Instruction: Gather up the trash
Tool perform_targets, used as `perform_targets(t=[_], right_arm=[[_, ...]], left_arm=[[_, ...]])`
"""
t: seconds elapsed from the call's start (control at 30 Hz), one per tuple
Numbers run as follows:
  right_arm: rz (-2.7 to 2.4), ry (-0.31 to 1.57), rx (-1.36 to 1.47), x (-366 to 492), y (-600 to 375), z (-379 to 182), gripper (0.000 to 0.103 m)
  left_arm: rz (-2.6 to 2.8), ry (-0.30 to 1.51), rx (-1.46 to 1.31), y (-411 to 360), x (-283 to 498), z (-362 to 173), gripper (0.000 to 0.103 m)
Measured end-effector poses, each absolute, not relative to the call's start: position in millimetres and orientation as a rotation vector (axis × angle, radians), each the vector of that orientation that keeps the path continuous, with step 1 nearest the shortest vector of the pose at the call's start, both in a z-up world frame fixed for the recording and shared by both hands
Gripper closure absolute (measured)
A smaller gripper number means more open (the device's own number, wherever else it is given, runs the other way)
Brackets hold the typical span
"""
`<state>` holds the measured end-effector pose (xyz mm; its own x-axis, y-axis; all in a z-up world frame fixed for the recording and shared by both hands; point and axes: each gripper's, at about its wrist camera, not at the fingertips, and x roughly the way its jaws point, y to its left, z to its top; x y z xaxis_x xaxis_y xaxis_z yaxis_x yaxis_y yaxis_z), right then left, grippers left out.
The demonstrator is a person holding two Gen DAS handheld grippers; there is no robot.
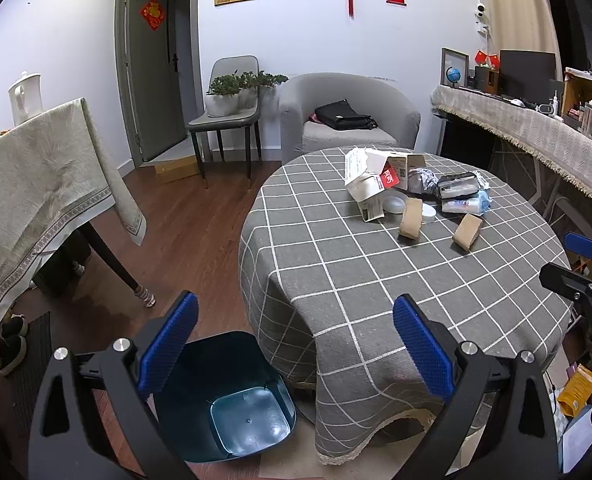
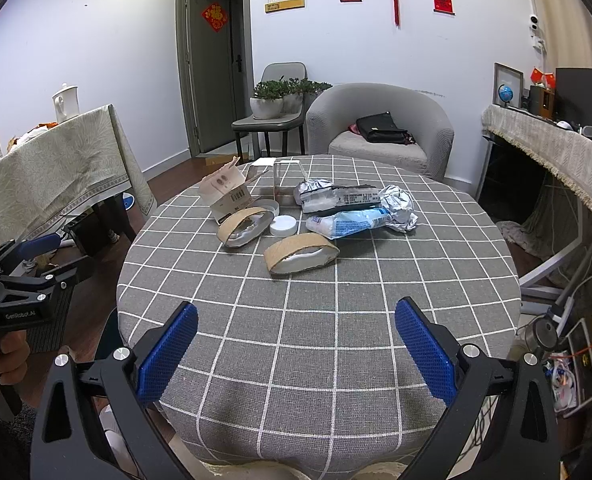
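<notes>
Both hand-held grippers, left (image 1: 296, 344) and right (image 2: 296, 346), gape empty; flattened cardboard rolls (image 2: 300, 257) could slip while carried to the bin (image 1: 232, 396).

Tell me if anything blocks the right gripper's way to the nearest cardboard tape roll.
Nothing visible does. Between the open right hand-held gripper and the nearest flattened brown cardboard tape roll lies only bare grey checked tablecloth; the other trash sits beyond the roll.

trash (image 2: 296, 216) piled on table; bin (image 1: 232, 400) empty, floor
</notes>
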<state>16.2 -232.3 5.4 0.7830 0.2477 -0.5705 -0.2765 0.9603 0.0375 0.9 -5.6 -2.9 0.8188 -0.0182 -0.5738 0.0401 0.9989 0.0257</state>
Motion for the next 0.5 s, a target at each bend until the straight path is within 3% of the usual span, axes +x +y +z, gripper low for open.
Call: perform_targets(t=[0.5], right_arm=[[0.283, 0.610, -0.050, 16.6, -232.7, 5.4, 0.003]], left_arm=[[-0.033, 0.611, 0.034, -6.0, 0.7, -2.9, 0.004]])
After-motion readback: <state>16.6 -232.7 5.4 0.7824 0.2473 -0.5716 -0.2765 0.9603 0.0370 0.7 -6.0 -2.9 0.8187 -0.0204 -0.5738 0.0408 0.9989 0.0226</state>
